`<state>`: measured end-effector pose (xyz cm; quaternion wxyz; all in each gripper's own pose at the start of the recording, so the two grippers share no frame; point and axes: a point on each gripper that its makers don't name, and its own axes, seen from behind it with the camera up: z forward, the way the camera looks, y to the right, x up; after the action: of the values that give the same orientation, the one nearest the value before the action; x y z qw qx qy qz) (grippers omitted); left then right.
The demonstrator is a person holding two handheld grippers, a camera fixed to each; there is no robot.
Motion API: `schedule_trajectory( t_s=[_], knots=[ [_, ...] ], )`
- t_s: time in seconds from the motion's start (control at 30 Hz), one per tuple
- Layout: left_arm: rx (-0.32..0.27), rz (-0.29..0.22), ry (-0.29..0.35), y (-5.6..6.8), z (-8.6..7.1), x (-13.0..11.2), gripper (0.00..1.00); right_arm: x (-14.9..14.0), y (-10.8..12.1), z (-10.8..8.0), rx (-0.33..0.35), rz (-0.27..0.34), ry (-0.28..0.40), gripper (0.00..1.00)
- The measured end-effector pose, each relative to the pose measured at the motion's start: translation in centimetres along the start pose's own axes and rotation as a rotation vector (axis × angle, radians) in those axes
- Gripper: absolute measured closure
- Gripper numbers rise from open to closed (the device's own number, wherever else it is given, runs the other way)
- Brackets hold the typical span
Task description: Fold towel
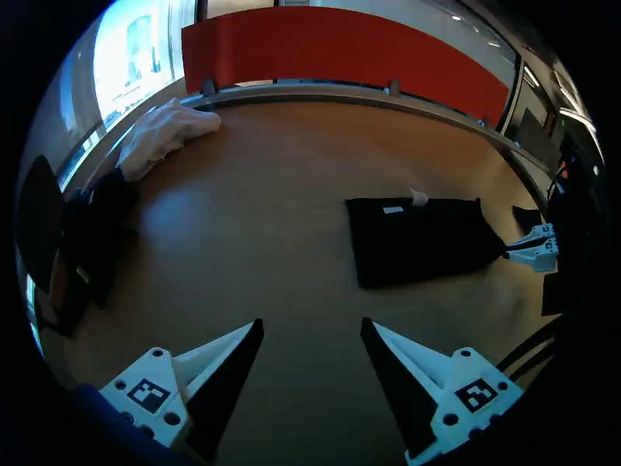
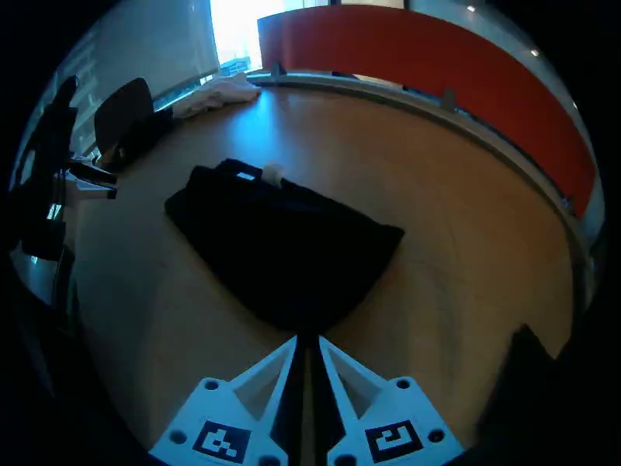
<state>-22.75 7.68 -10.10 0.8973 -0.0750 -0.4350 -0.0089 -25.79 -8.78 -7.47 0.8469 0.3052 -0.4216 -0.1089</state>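
Note:
A black towel (image 1: 419, 237) lies folded on the wooden table (image 1: 264, 225), with a small white tag on its far edge. My left gripper (image 1: 310, 322) hovers open over bare wood, to the left of the towel and well apart from it. My right gripper (image 2: 308, 342) is shut on the near edge of the towel (image 2: 287, 241). In the left gripper view the right gripper (image 1: 518, 250) pinches the towel's right tip. A white-and-black tool (image 2: 87, 177) at the far left of the right gripper view may be the left gripper.
A crumpled white cloth (image 1: 167, 132) lies at the table's far left corner by the window. An orange divider panel (image 1: 341, 50) runs along the back edge. Dark chairs (image 2: 124, 109) and black gear (image 1: 93, 225) stand off the table's left side.

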Motion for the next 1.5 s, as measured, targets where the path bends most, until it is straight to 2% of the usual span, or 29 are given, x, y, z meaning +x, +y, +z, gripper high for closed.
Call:
schedule_trajectory(
  t_s=[0.27, 0.8, 1.17, 1.5],
  knots=[
    [-0.001, -0.001, 0.005, 0.1, 0.0, 0.3, 0.07, 3.9, 0.0, -1.6, -0.008, -0.052, 0.061, 0.95],
    [0.003, -0.005, 0.017, 0.0, -0.3, 0.8, 0.07, 12.9, -0.2, -4.4, -0.018, -0.197, 0.181, 0.94],
    [0.003, -0.01, 0.024, -0.1, -0.4, 1.1, 0.07, 15.4, -0.6, -5.5, -0.019, -0.259, 0.208, 0.93],
    [-0.003, -0.005, 0.031, 0.2, -0.5, 1.3, 0.07, 15.7, -0.8, -5.4, -0.018, -0.29, 0.203, 0.93]
  ],
)
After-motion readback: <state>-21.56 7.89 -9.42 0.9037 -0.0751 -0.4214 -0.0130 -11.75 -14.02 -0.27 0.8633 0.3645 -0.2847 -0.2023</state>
